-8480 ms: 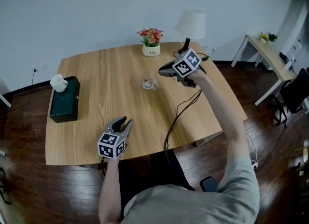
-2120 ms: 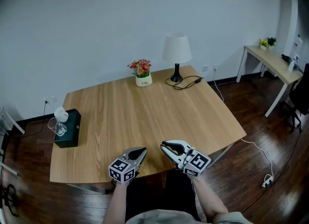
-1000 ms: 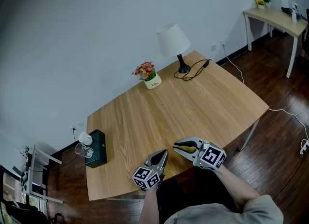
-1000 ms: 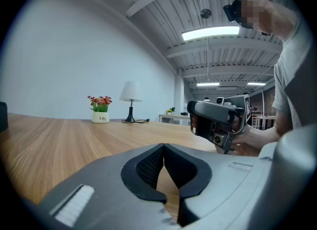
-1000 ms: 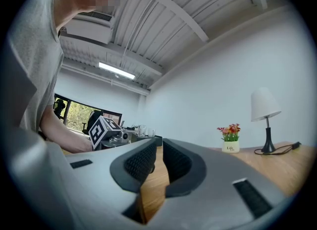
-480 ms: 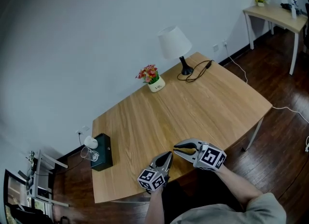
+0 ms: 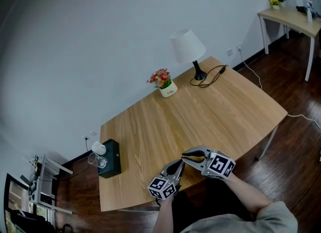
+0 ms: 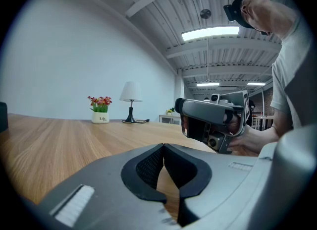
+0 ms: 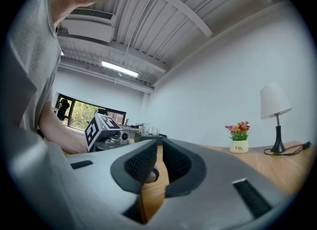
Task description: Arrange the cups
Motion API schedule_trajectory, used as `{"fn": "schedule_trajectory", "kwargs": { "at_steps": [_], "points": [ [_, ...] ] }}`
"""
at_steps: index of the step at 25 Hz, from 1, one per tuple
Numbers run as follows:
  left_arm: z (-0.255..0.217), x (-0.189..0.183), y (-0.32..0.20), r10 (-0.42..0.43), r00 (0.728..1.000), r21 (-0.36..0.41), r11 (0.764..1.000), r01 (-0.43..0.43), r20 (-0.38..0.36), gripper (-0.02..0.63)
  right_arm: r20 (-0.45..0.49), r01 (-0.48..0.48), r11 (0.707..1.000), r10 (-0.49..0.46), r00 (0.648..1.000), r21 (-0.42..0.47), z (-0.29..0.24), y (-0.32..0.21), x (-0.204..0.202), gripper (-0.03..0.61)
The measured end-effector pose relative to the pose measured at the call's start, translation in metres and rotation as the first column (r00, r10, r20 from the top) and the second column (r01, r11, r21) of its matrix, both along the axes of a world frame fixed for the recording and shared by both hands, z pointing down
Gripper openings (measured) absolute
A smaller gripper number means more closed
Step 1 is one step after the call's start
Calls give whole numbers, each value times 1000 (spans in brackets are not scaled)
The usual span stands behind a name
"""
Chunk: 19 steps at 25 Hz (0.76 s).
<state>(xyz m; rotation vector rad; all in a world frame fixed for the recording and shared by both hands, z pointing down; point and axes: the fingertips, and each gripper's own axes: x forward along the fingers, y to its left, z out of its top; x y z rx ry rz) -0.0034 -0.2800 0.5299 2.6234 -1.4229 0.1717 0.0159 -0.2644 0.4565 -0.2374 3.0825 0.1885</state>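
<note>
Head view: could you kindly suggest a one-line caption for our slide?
White cup and glass cup atop the dark box at table's left edge; left gripper and right gripper empty in front.

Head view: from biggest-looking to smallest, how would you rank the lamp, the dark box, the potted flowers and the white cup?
1. Lamp
2. Dark box and potted flowers: about alike, too close to rank
3. White cup: clearly smallest

Two cups at eight o'clock: one white cup [image 7: 99,148], one glass cup [image 7: 97,160], on one box [image 7: 112,157]. Around one o'clock: one lamp [image 7: 188,46], one flowerpot [image 7: 168,91], one cable [image 7: 214,73]. Two tables: big table [image 7: 220,111], side table [image 7: 293,18]. Two grippers at six o'clock: left gripper [image 7: 178,164], right gripper [image 7: 186,153].
</note>
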Motion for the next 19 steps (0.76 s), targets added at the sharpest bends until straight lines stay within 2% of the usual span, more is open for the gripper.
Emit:
{"fn": "schedule_trajectory", "kwargs": {
  "at_steps": [19],
  "points": [
    [-1,0,0,-2,1000,1,1000,2,1,11,-19,20,1000,-20,1000,-10,7,-2,-15,48]
  ]
}}
